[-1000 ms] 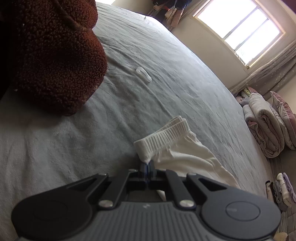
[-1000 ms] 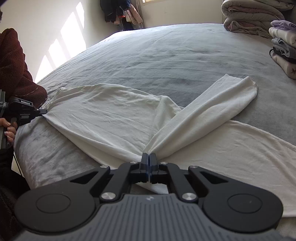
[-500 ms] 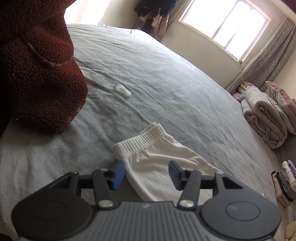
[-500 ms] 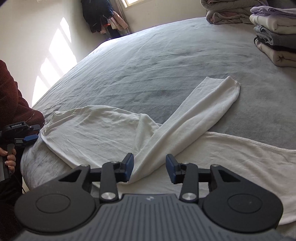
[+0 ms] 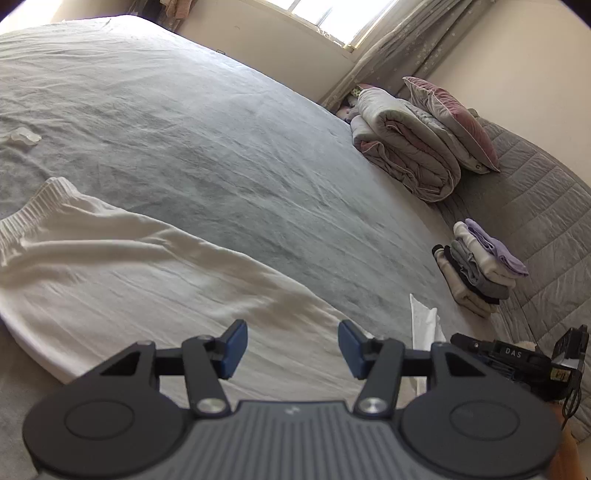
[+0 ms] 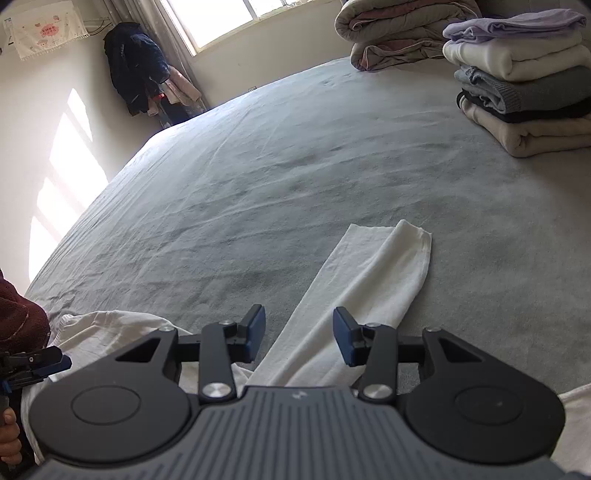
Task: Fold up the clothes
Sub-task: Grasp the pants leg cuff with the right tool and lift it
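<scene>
White trousers (image 5: 129, 273) lie flat on the grey bed (image 5: 221, 140), with the ribbed waistband (image 5: 33, 206) at the left. In the right wrist view one white leg (image 6: 365, 280) lies folded across the bed toward the far right. My left gripper (image 5: 290, 349) is open and empty, just above the trousers' middle. My right gripper (image 6: 299, 339) is open and empty, above the folded leg near where it meets the body. The right gripper's body shows at the left wrist view's right edge (image 5: 517, 356).
A stack of folded clothes (image 6: 524, 96) sits at the bed's right side, with a rolled quilt (image 6: 399, 33) and pillow (image 5: 450, 118) behind it. A small white object (image 5: 24, 137) lies on the bed at far left. Dark clothes (image 6: 136, 66) hang in the corner.
Both grippers opened and let go of the trousers, then lifted back. The left view swung right, away from the waistband. The folded leg stays where it was laid.
</scene>
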Tool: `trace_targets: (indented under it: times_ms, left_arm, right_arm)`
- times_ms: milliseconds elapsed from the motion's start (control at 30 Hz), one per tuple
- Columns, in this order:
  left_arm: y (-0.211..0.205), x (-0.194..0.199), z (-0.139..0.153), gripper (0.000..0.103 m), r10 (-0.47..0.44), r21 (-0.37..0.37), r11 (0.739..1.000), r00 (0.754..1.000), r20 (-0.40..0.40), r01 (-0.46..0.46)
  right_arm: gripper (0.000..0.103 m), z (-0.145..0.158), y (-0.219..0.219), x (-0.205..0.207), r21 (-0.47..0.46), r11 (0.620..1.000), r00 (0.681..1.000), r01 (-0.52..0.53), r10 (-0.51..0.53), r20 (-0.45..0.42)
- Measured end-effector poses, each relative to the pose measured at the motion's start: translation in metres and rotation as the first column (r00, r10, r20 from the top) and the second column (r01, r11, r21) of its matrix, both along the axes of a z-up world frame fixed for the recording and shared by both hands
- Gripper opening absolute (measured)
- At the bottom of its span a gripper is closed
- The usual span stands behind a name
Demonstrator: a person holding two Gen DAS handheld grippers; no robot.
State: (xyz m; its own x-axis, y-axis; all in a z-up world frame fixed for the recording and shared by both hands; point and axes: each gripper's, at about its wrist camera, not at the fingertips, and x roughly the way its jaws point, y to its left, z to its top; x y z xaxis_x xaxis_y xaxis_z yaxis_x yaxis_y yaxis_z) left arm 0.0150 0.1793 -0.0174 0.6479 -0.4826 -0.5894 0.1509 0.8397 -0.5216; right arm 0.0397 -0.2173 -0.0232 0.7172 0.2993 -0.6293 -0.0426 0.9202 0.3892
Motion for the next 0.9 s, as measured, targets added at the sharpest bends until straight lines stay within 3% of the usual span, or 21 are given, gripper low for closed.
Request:
trace_targets:
  times_ms: [233,500,533,600,633,667,900]
  left_arm:
    - [-0.058,0.005,-0.016,0.058,-0.158,-0.009,0.987,0.987,-0.025,0.158]
    - [-0.103,0.002,-0.029,0.057,-0.325,-0.012,0.946,0.946,-0.021,0.324]
    - [-0.107,0.002,-0.031,0.057,-0.337,-0.013,0.942,0.941,-0.025,0.336]
    - [-0.115,0.003,-0.034,0.057,-0.357,-0.014,0.934,0.933,-0.034,0.357]
    - [-0.118,0.004,-0.035,0.057,-0.364,-0.011,0.932,0.931,-0.038,0.363]
    - [-0.122,0.004,-0.036,0.057,-0.37,-0.007,0.929,0.928,-0.041,0.37]
    - [-0.14,0.003,-0.034,0.057,-0.413,-0.006,0.911,0.91,-0.02,0.413]
  right_arm:
    - [0.045,-0.016,0.012,0.038,-0.077,0.997,0.999,0.023,-0.025,-0.022]
    - [0.045,-0.034,0.019,0.061,-0.161,0.987,0.999,0.028,-0.031,-0.013]
    - [0.043,-0.037,0.02,0.062,-0.183,0.983,1.0,0.021,-0.022,-0.004]
    - [0.024,-0.041,0.022,0.062,-0.246,0.969,1.0,0.017,-0.012,0.02]
    - [0.01,-0.041,0.02,0.061,-0.264,0.964,0.999,0.024,-0.017,0.028]
    - [0.004,-0.039,0.014,0.06,-0.239,0.971,0.999,0.033,-0.028,0.027]
    - [0.003,-0.011,-0.022,0.036,-0.115,0.99,0.995,0.087,-0.081,0.055]
